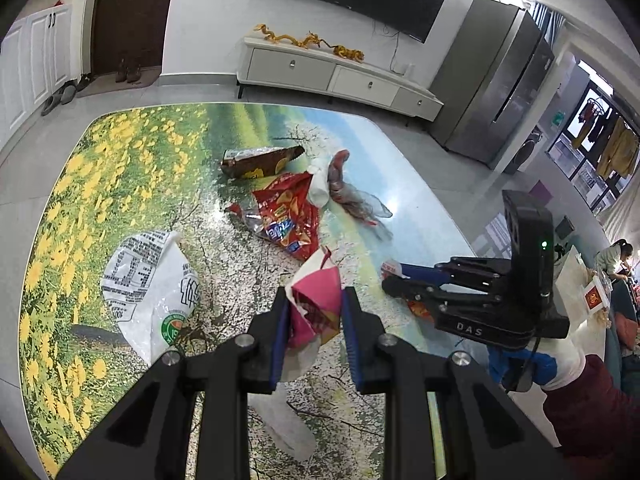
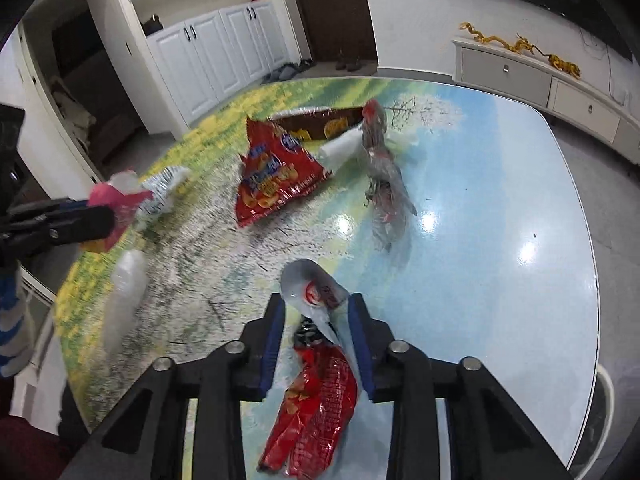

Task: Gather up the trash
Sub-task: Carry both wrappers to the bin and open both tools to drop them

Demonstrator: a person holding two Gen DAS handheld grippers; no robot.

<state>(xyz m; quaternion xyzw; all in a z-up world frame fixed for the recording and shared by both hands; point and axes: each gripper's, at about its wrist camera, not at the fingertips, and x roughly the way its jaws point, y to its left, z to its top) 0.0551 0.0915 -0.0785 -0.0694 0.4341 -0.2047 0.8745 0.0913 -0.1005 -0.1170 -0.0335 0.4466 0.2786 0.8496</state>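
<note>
My left gripper is shut on a crumpled pink and white wrapper just above the printed table; the right wrist view shows it at the left. My right gripper is low over the table's near edge with its jaws slightly apart. A red snack wrapper with a white crumpled piece lies between them, with a gap beside the left pad. A red chip bag, a brown wrapper, a clear bag and a white printed bag lie on the table.
A translucent plastic piece lies near the table's left edge. Beyond the table stand a white TV cabinet, a steel fridge and white cupboards. A gloved hand holds the right gripper. A person sits far right.
</note>
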